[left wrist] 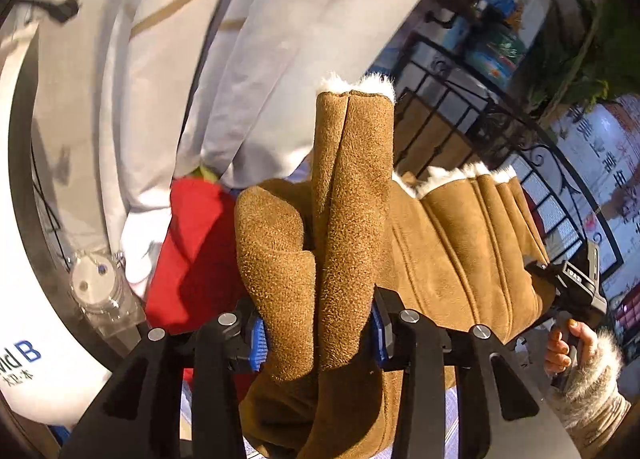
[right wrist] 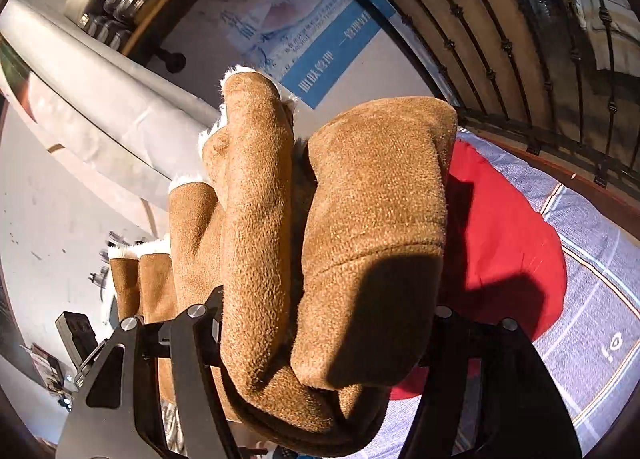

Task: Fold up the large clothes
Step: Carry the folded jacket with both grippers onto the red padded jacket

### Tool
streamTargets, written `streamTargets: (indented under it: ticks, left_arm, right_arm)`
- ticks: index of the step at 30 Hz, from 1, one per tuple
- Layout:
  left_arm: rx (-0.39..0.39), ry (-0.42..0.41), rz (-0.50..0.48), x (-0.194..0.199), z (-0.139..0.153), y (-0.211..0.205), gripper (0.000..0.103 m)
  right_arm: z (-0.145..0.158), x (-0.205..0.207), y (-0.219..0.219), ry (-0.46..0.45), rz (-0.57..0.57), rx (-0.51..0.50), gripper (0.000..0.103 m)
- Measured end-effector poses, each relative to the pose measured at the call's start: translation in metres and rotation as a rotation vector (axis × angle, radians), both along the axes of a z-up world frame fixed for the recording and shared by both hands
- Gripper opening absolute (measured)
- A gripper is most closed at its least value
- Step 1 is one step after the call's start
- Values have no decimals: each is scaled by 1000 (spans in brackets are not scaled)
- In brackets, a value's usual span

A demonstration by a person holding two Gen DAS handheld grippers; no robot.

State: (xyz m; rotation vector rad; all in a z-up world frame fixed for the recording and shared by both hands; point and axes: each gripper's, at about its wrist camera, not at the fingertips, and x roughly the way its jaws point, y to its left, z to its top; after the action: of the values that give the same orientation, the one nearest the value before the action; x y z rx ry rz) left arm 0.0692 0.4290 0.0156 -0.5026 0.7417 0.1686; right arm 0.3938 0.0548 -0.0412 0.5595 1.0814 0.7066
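A brown suede coat (left wrist: pixel 352 195) with white fleece lining hangs bunched between both grippers, lifted off the bed. In the left wrist view my left gripper (left wrist: pixel 318 339) is shut on a thick fold of it, the blue pads (left wrist: pixel 258 341) pressing from both sides. At the right, a hand (left wrist: pixel 560 347) in a furry cuff holds the other gripper's black handle, whose jaws are hidden by the coat. In the right wrist view my right gripper (right wrist: pixel 324 331) is shut on another thick roll of the coat (right wrist: pixel 372 219), which hides its pads.
A red garment (right wrist: pixel 504 227) lies on the blue striped bedsheet (right wrist: pixel 600 299) under the coat. A black iron bed rail (right wrist: pixel 500 47) stands behind. White fabric (left wrist: pixel 240 59) hangs at the upper left of the left wrist view. Shelves with goods and posters line the walls.
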Motion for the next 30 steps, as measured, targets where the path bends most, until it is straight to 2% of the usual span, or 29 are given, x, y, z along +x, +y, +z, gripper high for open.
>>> streamTargets:
  ticks: [2,4,5,8,11,15,21,27,30]
  left_arm:
    - [-51,25,13,17,-38,22,45]
    - [-164,27,20,28,-63,41,51]
    - [-194,27,13,37,-69,48,56]
    - [-134,46,-38,59,-78,47,63]
    - [-182,62,-29,70,-85,45,66]
    - [-161,73,-35,82,-95,45,69]
    - [-188,68,-41,81,-105,51,72]
    - [-278,74,25,73,-99,54,76]
    - [-214,109,40,70,-85,47,80]
  right_arm:
    - [-30,15,2,75,-36,-50,65]
    - [-54,22,-6,115,-59,-43,67]
    - [-63,25,-12,133,-68,-28,68]
    - [-76,33,-17,152,-85,-38,70]
    - [-92,42,-17,194,-107,-41,72]
    - [-108,55,-16,210,-142,-29,76]
    - [-115,53,-17,216,-159,-8,79]
    - [-116,42,-24,246,-184,20,86]
    - [-113,36,-27,258,-203,16,89]
